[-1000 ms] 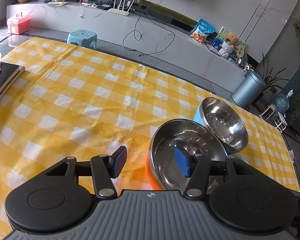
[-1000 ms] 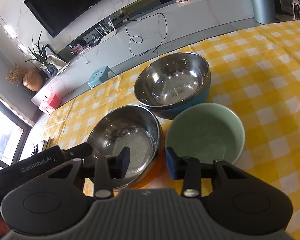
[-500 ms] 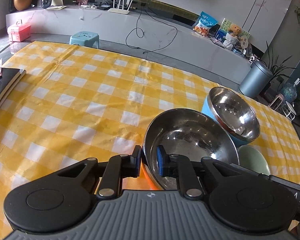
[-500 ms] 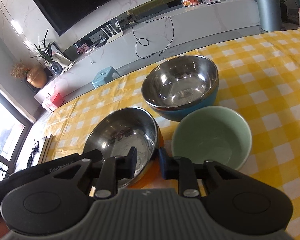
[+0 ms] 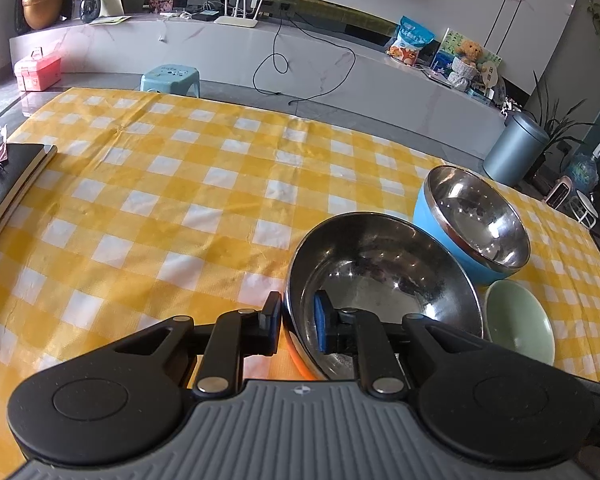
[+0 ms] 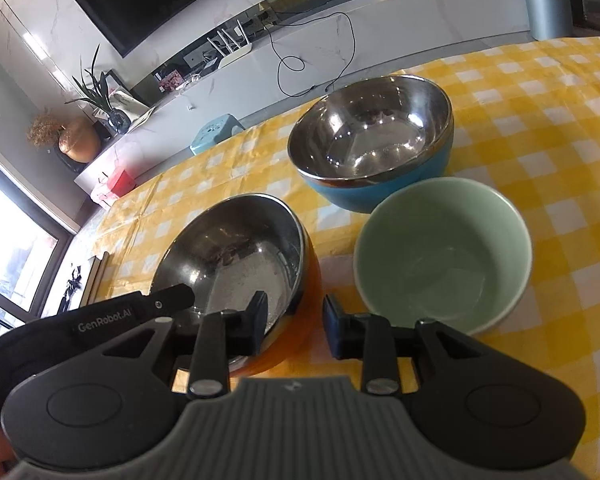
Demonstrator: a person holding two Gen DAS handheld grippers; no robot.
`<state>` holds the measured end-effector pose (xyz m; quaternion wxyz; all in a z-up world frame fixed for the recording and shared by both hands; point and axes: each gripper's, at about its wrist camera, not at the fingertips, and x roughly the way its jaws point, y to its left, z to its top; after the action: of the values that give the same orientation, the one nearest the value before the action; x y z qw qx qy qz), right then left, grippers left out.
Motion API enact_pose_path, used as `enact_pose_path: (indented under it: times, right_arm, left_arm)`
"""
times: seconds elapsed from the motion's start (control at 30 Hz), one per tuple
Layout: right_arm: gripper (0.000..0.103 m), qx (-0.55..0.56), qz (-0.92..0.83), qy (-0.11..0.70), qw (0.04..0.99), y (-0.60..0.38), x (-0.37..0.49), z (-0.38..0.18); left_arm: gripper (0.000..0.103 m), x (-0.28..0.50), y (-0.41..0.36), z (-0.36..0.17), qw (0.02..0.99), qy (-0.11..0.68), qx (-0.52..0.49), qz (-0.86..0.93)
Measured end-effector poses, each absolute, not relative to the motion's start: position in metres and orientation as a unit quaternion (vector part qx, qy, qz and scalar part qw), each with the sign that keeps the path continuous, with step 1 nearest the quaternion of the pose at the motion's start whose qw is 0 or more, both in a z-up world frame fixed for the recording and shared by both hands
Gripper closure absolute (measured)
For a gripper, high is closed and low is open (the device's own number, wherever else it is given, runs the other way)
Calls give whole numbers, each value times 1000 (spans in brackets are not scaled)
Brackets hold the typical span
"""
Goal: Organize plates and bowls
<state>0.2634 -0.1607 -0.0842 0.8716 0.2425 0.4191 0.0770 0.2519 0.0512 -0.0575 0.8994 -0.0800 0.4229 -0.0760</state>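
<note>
Left gripper [image 5: 296, 322] pinched on near rim of orange-walled steel bowl [image 5: 380, 276], one pad inside, one outside, for lifting. Right gripper [image 6: 294, 320] part-open astride same rim, nothing clamped. Blue bowl [image 6: 374, 140], green bowl [image 6: 444, 248] alongside on checked cloth [image 5: 160, 200], presumably for nesting.

Tabletop [image 5: 172, 208]: carries 3 bowls, grouped at its right side in the left wrist view.
Near bowl [image 5: 380, 276]: closest to both tongs.
Far bowl [image 5: 476, 216]: behind the near bowl, just beside it.
Small bowl [image 5: 518, 320]: right of the near bowl, before the far bowl.
Book [image 5: 8, 184]: left edge of tabletop, well apart from the bowls.
</note>
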Motion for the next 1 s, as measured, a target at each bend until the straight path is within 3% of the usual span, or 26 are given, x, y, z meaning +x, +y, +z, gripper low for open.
enact_pose_path:
  times: [0.37, 1.0]
  right_arm:
    - [84, 237, 72, 418, 874, -162, 260, -81]
    - [88, 240, 86, 390, 885, -187, 179, -18]
  left_arm:
    - [92, 246, 51, -53, 895, 434, -72, -72]
    - [92, 155, 44, 3, 896, 424, -113, -65]
